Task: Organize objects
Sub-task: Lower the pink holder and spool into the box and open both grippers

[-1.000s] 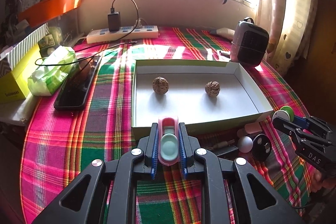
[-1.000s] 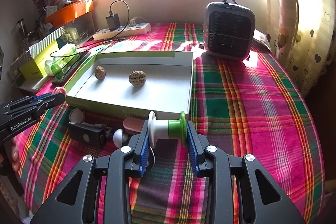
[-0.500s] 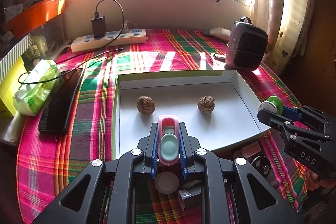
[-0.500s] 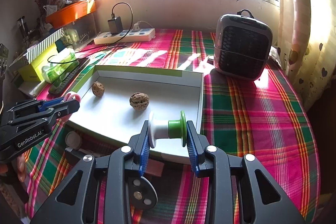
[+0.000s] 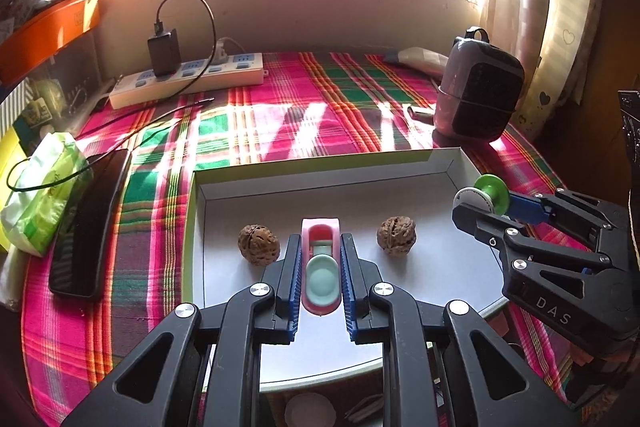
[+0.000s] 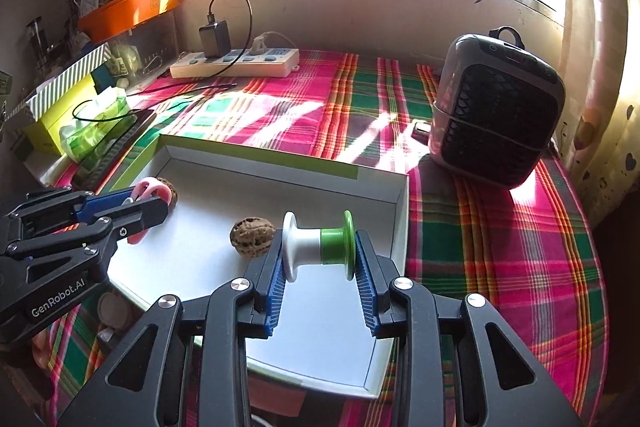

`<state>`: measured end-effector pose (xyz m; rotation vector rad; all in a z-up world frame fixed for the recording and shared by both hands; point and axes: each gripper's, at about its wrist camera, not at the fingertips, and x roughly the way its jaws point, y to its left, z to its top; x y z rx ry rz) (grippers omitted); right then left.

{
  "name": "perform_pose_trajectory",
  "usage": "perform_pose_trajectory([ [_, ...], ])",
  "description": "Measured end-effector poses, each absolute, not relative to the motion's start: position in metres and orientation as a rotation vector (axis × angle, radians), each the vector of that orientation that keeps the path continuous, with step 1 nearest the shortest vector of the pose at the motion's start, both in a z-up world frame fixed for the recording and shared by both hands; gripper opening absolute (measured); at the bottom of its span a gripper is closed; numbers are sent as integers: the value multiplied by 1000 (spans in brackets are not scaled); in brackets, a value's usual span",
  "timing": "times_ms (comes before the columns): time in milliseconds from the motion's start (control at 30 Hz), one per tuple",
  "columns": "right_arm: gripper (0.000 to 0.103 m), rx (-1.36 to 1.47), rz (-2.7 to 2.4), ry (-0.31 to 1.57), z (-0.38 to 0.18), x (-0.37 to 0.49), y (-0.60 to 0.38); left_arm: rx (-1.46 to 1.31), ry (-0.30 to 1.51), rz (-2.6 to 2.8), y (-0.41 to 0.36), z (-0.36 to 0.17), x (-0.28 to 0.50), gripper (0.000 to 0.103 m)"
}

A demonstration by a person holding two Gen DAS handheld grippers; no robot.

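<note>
A white shallow box (image 5: pixel 460 163) (image 6: pixel 400 211) lies on the plaid table with two walnuts (image 5: pixel 259 243) (image 5: pixel 396 230) inside; one walnut shows in the right wrist view (image 6: pixel 252 237). My left gripper (image 5: pixel 320 259) is shut on a pink and teal toy (image 5: pixel 320 267) and holds it above the box floor between the walnuts. It also shows in the right wrist view (image 6: pixel 148 203). My right gripper (image 6: pixel 318 247) is shut on a white and green spool (image 6: pixel 318 245) above the box's right part; it also shows in the left wrist view (image 5: pixel 486 199).
A dark heater (image 6: pixel 496 115) stands right of the box. A power strip with a charger (image 5: pixel 188 75) lies at the back. A phone (image 5: pixel 86 223), a green tissue pack (image 5: pixel 36 195) and a yellow box (image 6: pixel 60 111) sit left. Small loose items (image 5: pixel 310 409) lie before the box.
Both grippers have moved forward from the table in front of the box to over the box, each still holding its object. The loose items have dropped below the view.
</note>
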<state>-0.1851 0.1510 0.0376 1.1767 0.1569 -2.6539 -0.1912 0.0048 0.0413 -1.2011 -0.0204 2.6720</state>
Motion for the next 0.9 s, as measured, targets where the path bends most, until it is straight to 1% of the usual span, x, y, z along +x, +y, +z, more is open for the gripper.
perform_pose_trajectory([
  [433, 34, 1263, -2600, 159, 19, -221, 142, -1255, 9, 2660, 10, 25, -224, 16],
  [900, 34, 1296, -2596, 187, 8, -230, 139, -1278, 50, 2647, 14, 17, -232, 16],
])
